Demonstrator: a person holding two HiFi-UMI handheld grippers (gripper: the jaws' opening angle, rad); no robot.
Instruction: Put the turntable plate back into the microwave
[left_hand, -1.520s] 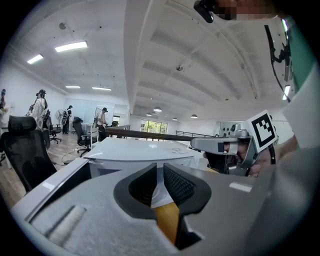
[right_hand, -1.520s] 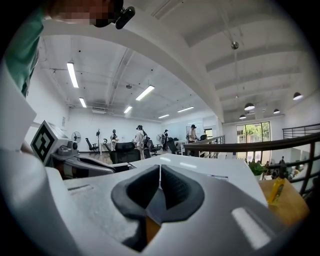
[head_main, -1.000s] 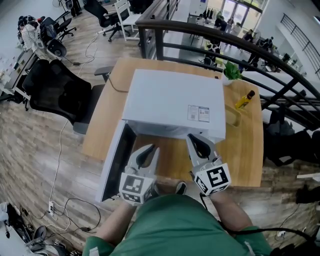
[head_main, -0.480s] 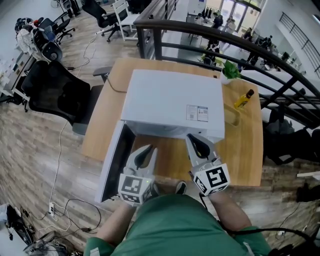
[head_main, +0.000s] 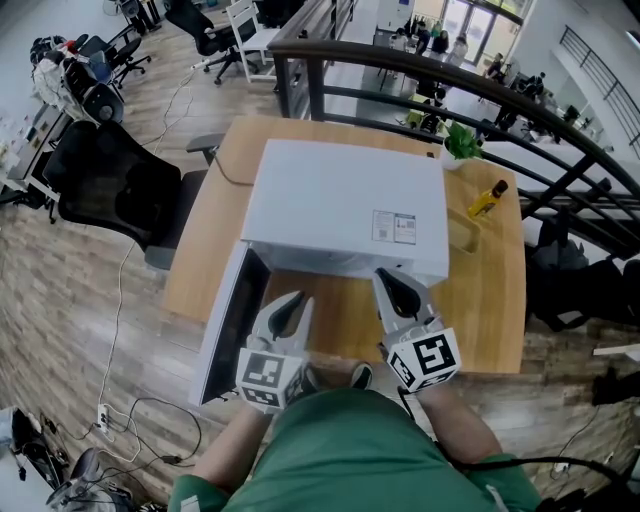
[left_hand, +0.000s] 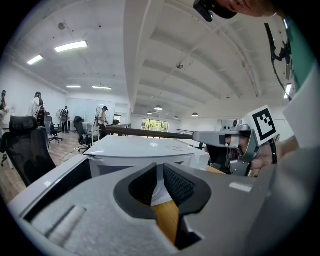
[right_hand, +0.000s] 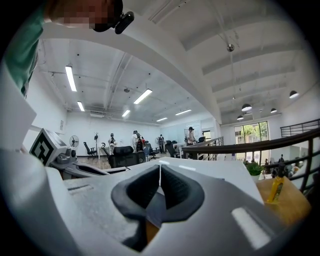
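A boxy white microwave (head_main: 345, 205) with a smooth matte top sits on a light wooden table (head_main: 490, 300) with a fine straight grain. Its long axis runs from 9 to 3 o'clock in the head view, and its mouth faces 6 o'clock, toward the person. The dark-windowed door (head_main: 232, 320) is hinged on the left and hangs open toward 7 o'clock. The overhanging top hides the cavity (nothing of its floor shows from above), so I cannot tell what is in it. No view shows the turntable plate, so its place and lie cannot be told.

Both grippers hover just in front of the mouth, at 6 o'clock from the microwave, and point toward 12. The left gripper (head_main: 290, 303) has grey ribbed pads drawn together to a thin slit with nothing between them. The right gripper (head_main: 390, 283) is pressed fully closed, also on nothing. Each carries a cube with black-and-white square markers at its back end.

At 3 o'clock from the microwave a slim yellow bottle (head_main: 489, 199) with a dark cap lies tilted on the wood. A leafy green plant (head_main: 463, 140) stands at 1 o'clock. A black mesh office chair (head_main: 110, 180) stands on the plank floor at 9 o'clock, and a dark curved railing (head_main: 420, 70) passes behind at 12.
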